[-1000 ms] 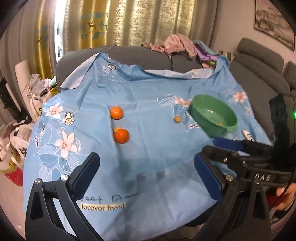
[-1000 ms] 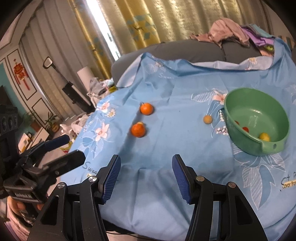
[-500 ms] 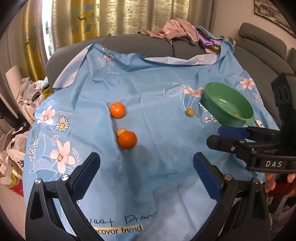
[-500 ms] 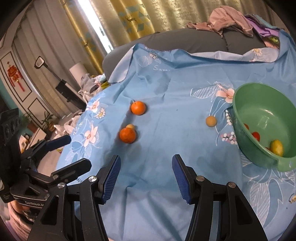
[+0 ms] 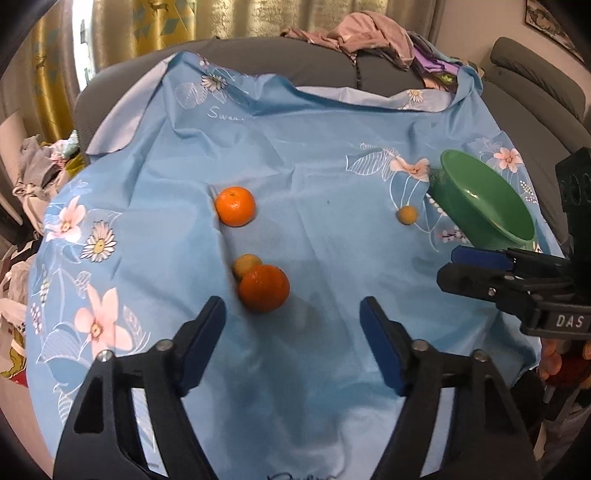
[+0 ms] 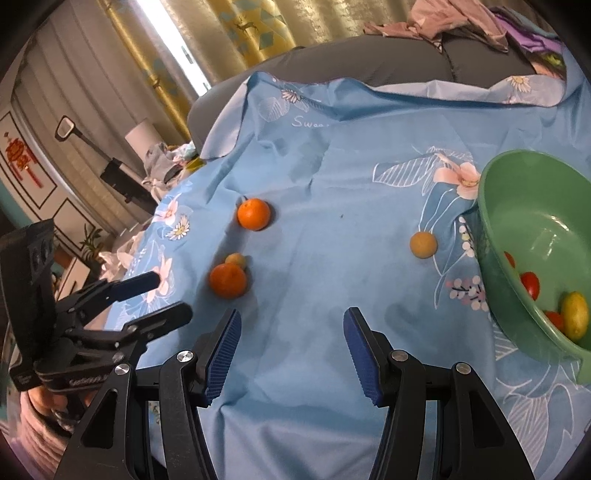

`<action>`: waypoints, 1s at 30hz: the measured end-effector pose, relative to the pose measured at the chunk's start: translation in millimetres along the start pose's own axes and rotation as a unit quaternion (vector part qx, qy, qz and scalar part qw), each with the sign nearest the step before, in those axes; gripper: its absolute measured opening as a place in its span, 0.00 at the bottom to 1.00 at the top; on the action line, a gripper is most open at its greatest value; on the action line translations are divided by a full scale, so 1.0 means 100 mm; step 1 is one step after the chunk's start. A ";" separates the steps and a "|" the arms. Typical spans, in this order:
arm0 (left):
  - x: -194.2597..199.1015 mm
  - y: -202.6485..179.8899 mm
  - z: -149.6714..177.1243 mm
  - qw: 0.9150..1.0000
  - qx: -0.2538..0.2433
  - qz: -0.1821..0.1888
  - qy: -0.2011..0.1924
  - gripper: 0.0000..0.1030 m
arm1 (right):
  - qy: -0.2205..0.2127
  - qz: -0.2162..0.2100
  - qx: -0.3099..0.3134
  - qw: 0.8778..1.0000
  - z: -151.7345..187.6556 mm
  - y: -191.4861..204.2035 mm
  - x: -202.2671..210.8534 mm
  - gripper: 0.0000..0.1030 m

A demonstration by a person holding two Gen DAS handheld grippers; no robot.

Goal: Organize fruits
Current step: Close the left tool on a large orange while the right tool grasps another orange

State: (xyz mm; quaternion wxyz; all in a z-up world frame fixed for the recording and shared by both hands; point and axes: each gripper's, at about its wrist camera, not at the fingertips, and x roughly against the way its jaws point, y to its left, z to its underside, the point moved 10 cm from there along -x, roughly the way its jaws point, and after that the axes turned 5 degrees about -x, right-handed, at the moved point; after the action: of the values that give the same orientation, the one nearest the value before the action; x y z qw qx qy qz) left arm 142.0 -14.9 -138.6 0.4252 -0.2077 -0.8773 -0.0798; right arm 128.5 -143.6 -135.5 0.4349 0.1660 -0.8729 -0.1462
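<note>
Two oranges lie on the blue flowered cloth (image 5: 317, 177): the near orange (image 5: 263, 287) (image 6: 228, 280) with a small yellowish fruit (image 5: 246, 263) (image 6: 236, 259) touching it behind, and the far orange (image 5: 235, 205) (image 6: 253, 213). A small tan fruit (image 5: 406, 214) (image 6: 423, 244) lies beside the green bowl (image 5: 484, 199) (image 6: 495, 258), which holds a lemon (image 6: 574, 314) and red fruits (image 6: 530, 284). My left gripper (image 5: 291, 334) hovers just short of the near orange, its jaws closing, nothing between them. My right gripper (image 6: 291, 345) is open and empty over bare cloth.
The cloth covers a grey sofa (image 5: 258, 62) with a heap of clothes (image 5: 373, 33) on its back. Gold curtains (image 6: 236, 33) hang behind. Bags and clutter (image 5: 33, 170) lie on the floor at the left. A hand (image 6: 40, 402) grips the left tool.
Both grippers have moved forward and down toward the fruits, which now look larger. The left gripper's jaws have narrowed. The right jaws keep their gap.
</note>
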 end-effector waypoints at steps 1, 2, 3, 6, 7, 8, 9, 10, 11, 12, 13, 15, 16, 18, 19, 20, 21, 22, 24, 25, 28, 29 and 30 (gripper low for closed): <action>-0.05 0.00 -0.01 1.000 -0.004 0.001 0.003 0.66 | 0.002 0.000 -0.001 1.000 0.00 -0.01 -0.02 0.56; -0.08 -0.01 -0.02 1.000 -0.008 0.003 0.005 0.64 | 0.005 0.000 -0.002 1.000 0.00 -0.02 -0.05 0.56; -0.12 -0.02 -0.03 1.000 -0.014 0.005 0.007 0.62 | 0.007 -0.001 -0.004 1.000 0.00 -0.03 -0.07 0.56; -0.23 -0.01 -0.04 0.999 -0.027 0.003 0.017 0.60 | 0.014 -0.002 -0.009 1.000 0.02 -0.08 -0.14 0.56; -0.29 0.02 -0.03 0.999 -0.032 -0.003 0.024 0.58 | 0.016 -0.003 -0.010 1.000 0.01 -0.08 -0.16 0.56; -0.32 0.04 -0.03 0.999 -0.035 -0.006 0.027 0.56 | 0.018 -0.004 -0.012 1.000 0.02 -0.09 -0.18 0.56; -0.37 0.07 -0.03 0.998 -0.044 -0.017 0.032 0.55 | 0.020 -0.006 -0.013 1.000 0.02 -0.10 -0.19 0.56; -0.41 0.10 -0.03 0.998 -0.050 -0.027 0.036 0.55 | 0.021 -0.007 -0.013 1.000 0.01 -0.10 -0.21 0.56; -0.46 0.13 -0.02 0.997 -0.058 -0.034 0.042 0.53 | 0.022 -0.008 -0.013 1.000 0.01 -0.10 -0.23 0.56; -0.49 0.14 -0.02 0.997 -0.060 -0.035 0.045 0.52 | 0.022 -0.008 -0.012 1.000 0.00 -0.10 -0.24 0.56; -0.53 0.15 0.00 0.996 -0.063 -0.035 0.052 0.47 | 0.023 -0.009 -0.012 1.000 0.00 -0.10 -0.25 0.56; -0.55 0.14 0.00 0.995 -0.081 -0.043 0.050 0.46 | 0.024 -0.009 -0.012 1.000 0.00 -0.11 -0.26 0.56; -0.57 0.13 0.02 0.994 -0.086 -0.043 0.053 0.45 | 0.025 -0.009 -0.012 1.000 0.00 -0.11 -0.27 0.56; -0.60 0.12 0.03 0.992 -0.103 -0.052 0.054 0.45 | 0.026 -0.008 -0.013 1.000 0.00 -0.12 -0.29 0.56; -0.62 0.13 0.04 0.990 -0.114 -0.058 0.057 0.45 | 0.027 -0.007 -0.014 1.000 0.00 -0.13 -0.30 0.56; -0.63 0.13 0.04 0.990 -0.116 -0.059 0.057 0.45 | 0.028 -0.007 -0.015 0.999 0.00 -0.13 -0.31 0.56; -0.64 0.13 0.04 0.990 -0.118 -0.058 0.058 0.45 | 0.029 -0.007 -0.015 0.999 -0.01 -0.13 -0.32 0.56; -0.66 0.14 0.04 0.989 -0.123 -0.058 0.059 0.45 | 0.030 -0.007 -0.014 0.999 -0.01 -0.13 -0.33 0.56; -0.69 0.14 0.03 0.988 -0.130 -0.061 0.062 0.45 | 0.032 -0.006 -0.012 0.999 -0.01 -0.12 -0.35 0.56; -0.72 0.13 0.04 0.986 -0.140 -0.065 0.065 0.45 | 0.033 -0.005 -0.010 0.999 -0.02 -0.11 -0.37 0.56; -0.79 0.12 0.08 0.982 -0.155 -0.074 0.079 0.41 | 0.033 -0.002 -0.002 0.999 -0.04 -0.07 -0.39 0.56; -0.78 0.13 0.08 0.982 -0.154 -0.074 0.076 0.40 | 0.033 -0.002 0.001 0.999 -0.06 -0.06 -0.39 0.56; -0.77 0.14 0.07 0.984 -0.147 -0.069 0.075 0.40 | 0.032 -0.002 0.005 0.999 -0.07 -0.04 -0.40 0.56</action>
State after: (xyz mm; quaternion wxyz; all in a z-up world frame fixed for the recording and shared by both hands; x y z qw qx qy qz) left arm 185.5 -23.3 -203.6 0.4481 -0.2000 -0.8339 -0.2525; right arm 157.6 -131.3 -161.2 0.4617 0.1744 -0.8589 -0.1371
